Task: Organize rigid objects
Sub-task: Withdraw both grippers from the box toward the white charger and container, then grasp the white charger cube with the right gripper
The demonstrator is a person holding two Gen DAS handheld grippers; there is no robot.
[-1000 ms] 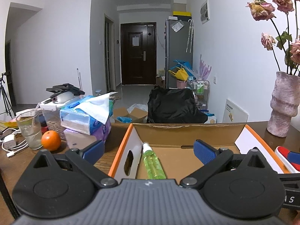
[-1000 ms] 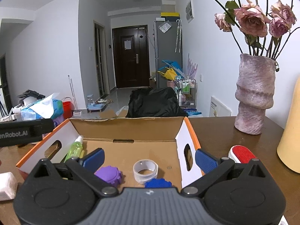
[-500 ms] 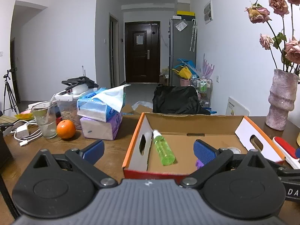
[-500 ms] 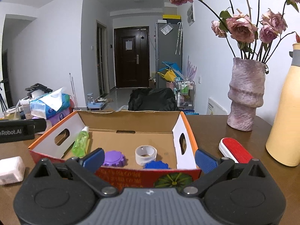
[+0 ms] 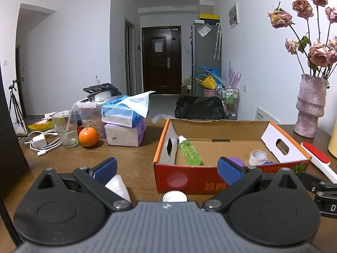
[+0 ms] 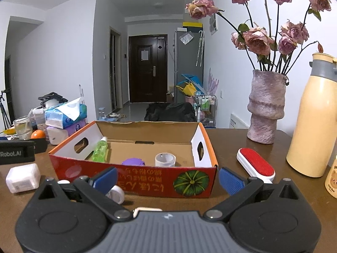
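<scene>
Far left on the table (image 6: 231, 139), a white block (image 6: 23, 177) sits well clear of the cardboard box (image 6: 134, 177), and the left gripper (image 5: 166, 168) hangs just above it, jaws spread wide and holding nothing; from its own camera that block (image 5: 118, 186) shows as a pale corner tucked right against the left finger. Moving along, a white round cap (image 5: 174, 196) lies on the wood between the left gripper's open fingers, just before the box's red front wall; by my reading the left hand is the nearer one for it. Into the box: green spray bottle (image 6: 100, 150) lying along the left wall, its nozzle pointing away from us, then a purple lid (image 6: 133, 161), then a tape roll (image 6: 165, 159) standing on its edge. The right gripper (image 6: 167, 179) is likewise wide open and empty, facing the box front. Further right, outside the box, the red lint brush (image 6: 256, 166) lies flat, long axis slanting from the box toward the near right, closest to the right gripper's right finger, so I'd call that one the right hand's pick.
</scene>
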